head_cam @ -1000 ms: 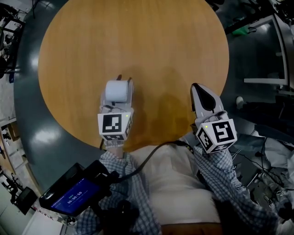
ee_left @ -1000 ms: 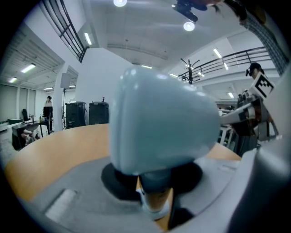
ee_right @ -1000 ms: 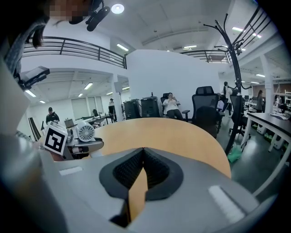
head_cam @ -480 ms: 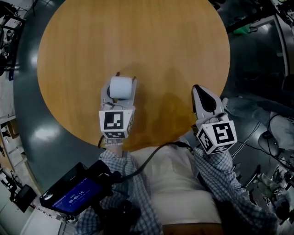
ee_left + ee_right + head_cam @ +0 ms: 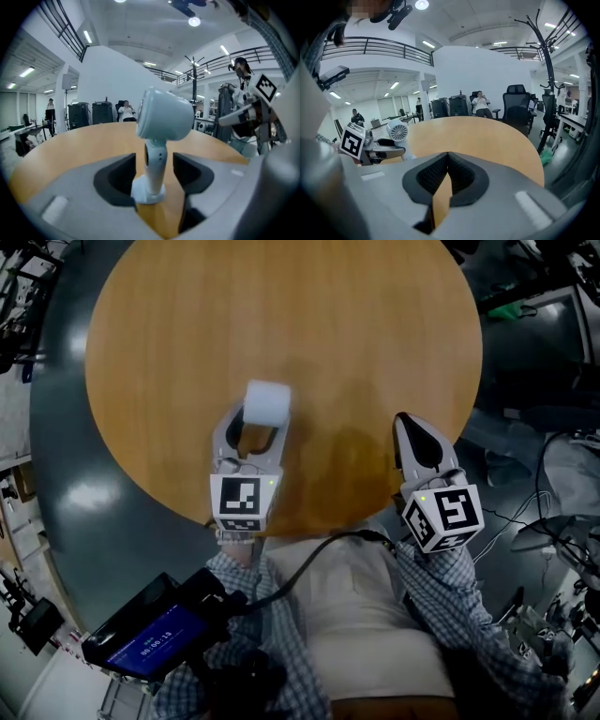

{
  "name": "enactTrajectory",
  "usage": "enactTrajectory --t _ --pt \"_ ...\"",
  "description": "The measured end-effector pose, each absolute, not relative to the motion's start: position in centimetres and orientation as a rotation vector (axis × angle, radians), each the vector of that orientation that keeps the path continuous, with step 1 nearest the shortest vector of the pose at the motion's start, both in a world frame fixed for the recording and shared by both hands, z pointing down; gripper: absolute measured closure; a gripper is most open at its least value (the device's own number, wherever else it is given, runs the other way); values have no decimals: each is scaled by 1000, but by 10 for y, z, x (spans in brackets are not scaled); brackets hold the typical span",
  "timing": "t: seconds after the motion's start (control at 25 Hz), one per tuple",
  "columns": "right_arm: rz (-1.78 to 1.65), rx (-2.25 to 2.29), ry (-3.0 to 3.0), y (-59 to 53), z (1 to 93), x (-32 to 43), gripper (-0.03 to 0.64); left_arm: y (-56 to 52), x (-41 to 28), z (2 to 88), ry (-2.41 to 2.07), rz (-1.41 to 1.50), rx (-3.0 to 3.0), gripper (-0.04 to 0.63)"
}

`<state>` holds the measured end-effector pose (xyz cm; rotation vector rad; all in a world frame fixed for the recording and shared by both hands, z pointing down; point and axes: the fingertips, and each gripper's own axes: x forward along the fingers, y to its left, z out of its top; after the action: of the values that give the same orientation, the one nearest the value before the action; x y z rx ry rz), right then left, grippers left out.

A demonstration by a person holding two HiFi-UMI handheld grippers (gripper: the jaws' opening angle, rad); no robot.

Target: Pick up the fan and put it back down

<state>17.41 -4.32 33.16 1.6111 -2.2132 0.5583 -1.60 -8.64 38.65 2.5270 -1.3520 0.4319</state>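
Note:
A small white fan (image 5: 265, 401) stands upright on the round wooden table (image 5: 281, 315). In the left gripper view its stem and base (image 5: 149, 187) rise between the dark pads (image 5: 115, 176), with a gap on each side. My left gripper (image 5: 255, 423) is around the stem and its jaws are opening, not pressing on it. My right gripper (image 5: 410, 420) rests near the table's near right edge, jaws closed together with nothing in them. From the right gripper view (image 5: 447, 161) the fan (image 5: 397, 130) and the left gripper (image 5: 386, 145) show at the far left.
The table's near edge runs just under both grippers. A device with a blue screen (image 5: 150, 638) hangs at lower left, joined by a black cable (image 5: 309, 554). Office chairs (image 5: 515, 110) and a coat stand (image 5: 543, 70) are beyond the table.
The left jaws have spread apart and let go of the fan's stem; the fan now stands free on the table. The right gripper has not moved.

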Motion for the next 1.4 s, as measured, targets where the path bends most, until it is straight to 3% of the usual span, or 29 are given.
enactTrajectory --t 0.36,0.44,0.6,0.8,1.4 --pt "538 1518 -2311 -74 365 140 614 -85 -34 417 -1376 439 2486 382" --pt "536 1502 -2338 -91 393 136 614 -97 -40 440 -1417 441 2476 409" --pt "517 1474 -2397 -111 430 118 614 -116 -67 461 -1576 446 2459 533" --pt "466 1493 -2416 -93 388 103 614 -95 -91 410 -1637 399 2480 593" --pt "360 1531 -2512 -129 372 98 614 -120 -98 378 -1650 374 2532 595"
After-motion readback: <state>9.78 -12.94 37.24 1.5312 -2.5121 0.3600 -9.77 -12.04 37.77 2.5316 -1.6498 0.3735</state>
